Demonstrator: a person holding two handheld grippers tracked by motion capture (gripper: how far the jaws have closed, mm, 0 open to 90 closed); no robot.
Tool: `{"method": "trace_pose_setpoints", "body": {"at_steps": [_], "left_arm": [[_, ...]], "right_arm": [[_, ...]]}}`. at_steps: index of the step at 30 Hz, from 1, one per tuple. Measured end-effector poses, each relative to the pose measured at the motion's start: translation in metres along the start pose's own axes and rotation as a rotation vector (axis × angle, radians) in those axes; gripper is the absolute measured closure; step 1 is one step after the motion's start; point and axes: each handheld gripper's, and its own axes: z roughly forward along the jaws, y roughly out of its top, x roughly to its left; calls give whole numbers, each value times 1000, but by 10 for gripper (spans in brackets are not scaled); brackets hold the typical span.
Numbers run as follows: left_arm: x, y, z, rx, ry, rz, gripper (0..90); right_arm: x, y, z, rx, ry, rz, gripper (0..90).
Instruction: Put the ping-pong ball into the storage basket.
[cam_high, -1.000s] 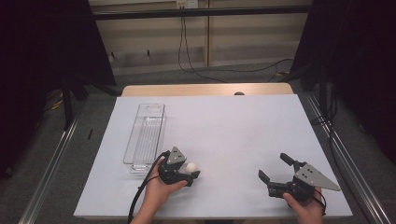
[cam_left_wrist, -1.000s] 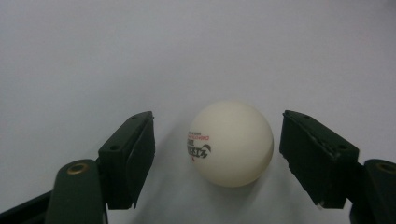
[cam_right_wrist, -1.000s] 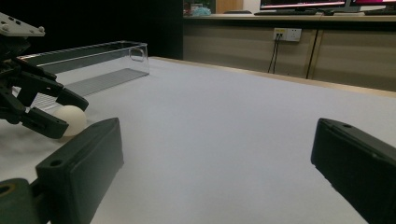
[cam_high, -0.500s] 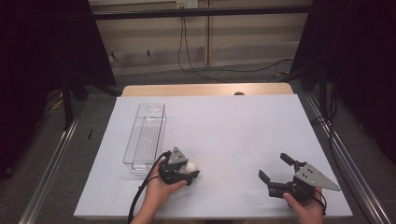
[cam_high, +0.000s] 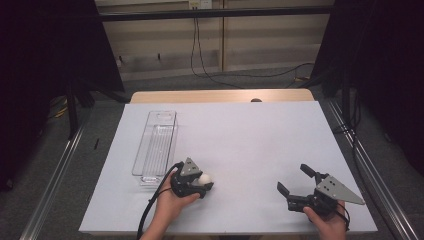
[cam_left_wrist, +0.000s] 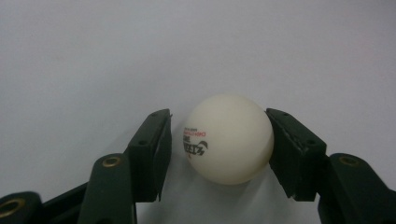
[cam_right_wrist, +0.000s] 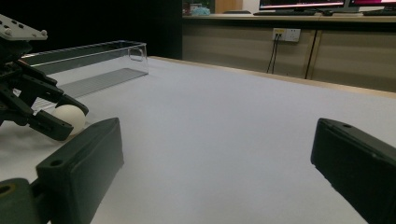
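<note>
The white ball (cam_left_wrist: 228, 139) looks like a table-tennis ball, so I judge it very light, hollow and stiff, with a smooth skin that can slip or roll away easily. A strong squeeze could dent it. The best hold is across its widest middle, one finger on each side, with only gentle pressure.

In the high view the ball (cam_high: 205, 178) lies on the white worktop (cam_high: 250, 135) in the lower centre of the frame, between the fingers of the left gripper (cam_high: 202, 183). In the left gripper view these fingers (cam_left_wrist: 150, 154) have just been closing around the ball. The finger at the right of that frame touches it, while the one at the left stands a small gap away, so the grasp is not yet complete and the ball could still roll.

The right gripper (cam_high: 296, 186) rests at the lower right of the high view, well apart from the ball, with its fingers spread wide and nothing between them.

A clear plastic tray (cam_high: 156, 145) stands just beside the left gripper, toward the upper left, long and narrow, with nothing inside it that I can see. Nothing lies between the ball and the tray; only its low wall must be passed.
</note>
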Motion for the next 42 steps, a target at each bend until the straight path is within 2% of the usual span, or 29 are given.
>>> {"method": "trace_pose_setpoints", "body": {"at_steps": [1, 3, 9, 13, 26, 34, 35, 37, 42], "left_arm": [[0, -1, 1, -14, -5, -6, 439], [0, 0, 1, -9, -9, 7, 447], [0, 0, 2, -6, -2, 1, 469], [0, 0, 2, -6, -18, -4, 470], [0, 1, 0, 16, -1, 3, 507], [0, 1, 0, 9, -13, -22, 510], [0, 0, 1, -11, -15, -27, 510], [1, 1, -1, 0, -12, -33, 510], [3, 2, -4, -13, -17, -45, 510]], "right_arm": [[0, 0, 0, 0, -1, 2, 20], [0, 0, 0, 0, 0, 2, 20], [0, 0, 0, -2, -1, -2, 20], [0, 0, 0, -4, -5, 5, 20], [0, 0, 0, -4, -1, 0, 20], [0, 0, 0, -2, -1, -1, 20], [0, 0, 0, -3, -1, 1, 20], [1, 0, 0, -3, -2, 0, 20], [0, 0, 0, 0, 0, -1, 20]]}}
